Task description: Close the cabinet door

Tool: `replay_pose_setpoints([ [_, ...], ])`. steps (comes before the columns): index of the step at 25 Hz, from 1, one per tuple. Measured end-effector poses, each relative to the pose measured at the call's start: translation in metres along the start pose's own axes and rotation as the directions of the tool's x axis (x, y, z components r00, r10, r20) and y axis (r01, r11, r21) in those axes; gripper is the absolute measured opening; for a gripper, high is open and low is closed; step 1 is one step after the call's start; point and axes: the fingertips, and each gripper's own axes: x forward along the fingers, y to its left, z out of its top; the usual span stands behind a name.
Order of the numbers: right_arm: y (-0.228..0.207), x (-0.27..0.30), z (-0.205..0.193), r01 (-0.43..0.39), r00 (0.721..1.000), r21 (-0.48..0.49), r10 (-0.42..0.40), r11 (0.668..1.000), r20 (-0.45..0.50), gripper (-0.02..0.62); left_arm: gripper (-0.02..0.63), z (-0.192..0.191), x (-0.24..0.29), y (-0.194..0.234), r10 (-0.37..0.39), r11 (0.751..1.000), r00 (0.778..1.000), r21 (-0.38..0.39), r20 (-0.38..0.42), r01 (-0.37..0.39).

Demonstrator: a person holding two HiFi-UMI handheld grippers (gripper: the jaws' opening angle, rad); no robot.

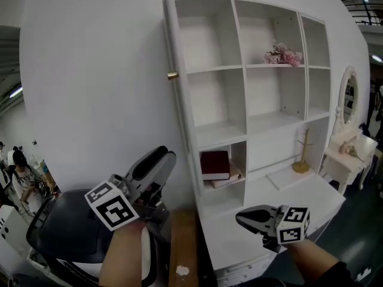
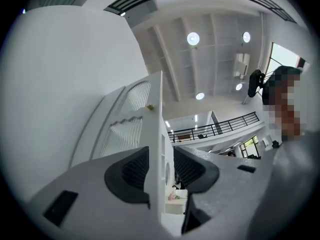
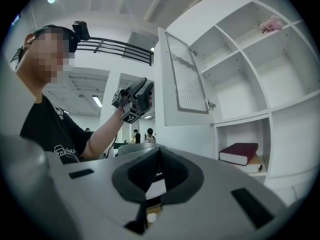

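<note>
1. Cabinet door: The cabinet door [image 1: 181, 106] is found swung open. It is attached along the left side of the white cabinet [image 1: 269, 145] and is seen edge-on in the head view. A brass knob [image 1: 173, 75] is carried on its outer face. The louvred inner face is shown in the right gripper view.

2. Left tongs: The left tongs [image 1: 158, 160] are held raised to the left of the door, clear of it. The jaws are set wide apart and nothing is gripped. In the left gripper view the door's free edge is seen in line with the gap, but it is not pressed by either pad.

3. Right tongs: The right tongs [image 1: 244, 218] are held low, in front of the cabinet's lower part. The jaws are closed tip to tip, with nothing between them.

4. Contents: A red book [image 1: 214, 163] is laid flat on a second book in the lower left compartment. Pink flowers [image 1: 283, 55] are placed on the upper middle shelf.
</note>
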Motion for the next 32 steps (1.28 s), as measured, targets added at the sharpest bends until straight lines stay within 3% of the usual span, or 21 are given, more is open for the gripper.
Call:
replay_pose_setpoints([
  [9, -0.035, -0.009, 0.014, 0.113, 0.993, -0.014, -0.113, 0.993, 0.018, 0.003, 0.143, 0.071, 0.064, 0.024, -0.139, 0.988, 0.989, 0.067, 0.044, 0.136],
  [15, -0.049, -0.008, 0.038, 0.157, 0.987, -0.028, -0.157, 0.987, 0.022, 0.003, 0.143, 0.113, 0.109, 0.041, -0.223, 0.975, 0.967, 0.039, 0.124, 0.220],
  [24, -0.053, -0.023, 0.023, 0.224, 0.974, -0.022, -0.223, 0.974, 0.027, 0.003, 0.138, 0.115, 0.107, 0.041, -0.329, 0.940, 0.923, -0.030, 0.200, 0.341],
  [30, -0.045, -0.012, 0.019, 0.212, 0.977, -0.038, -0.211, 0.976, 0.037, 0.003, 0.130, 0.118, 0.108, 0.026, -0.395, 0.916, 0.901, 0.006, 0.180, 0.401],
  [32, -0.044, -0.011, 0.021, 0.218, 0.975, -0.039, -0.216, 0.975, 0.049, 0.003, 0.095, 0.117, 0.109, 0.024, -0.401, 0.915, 0.901, 0.024, 0.164, 0.402],
])
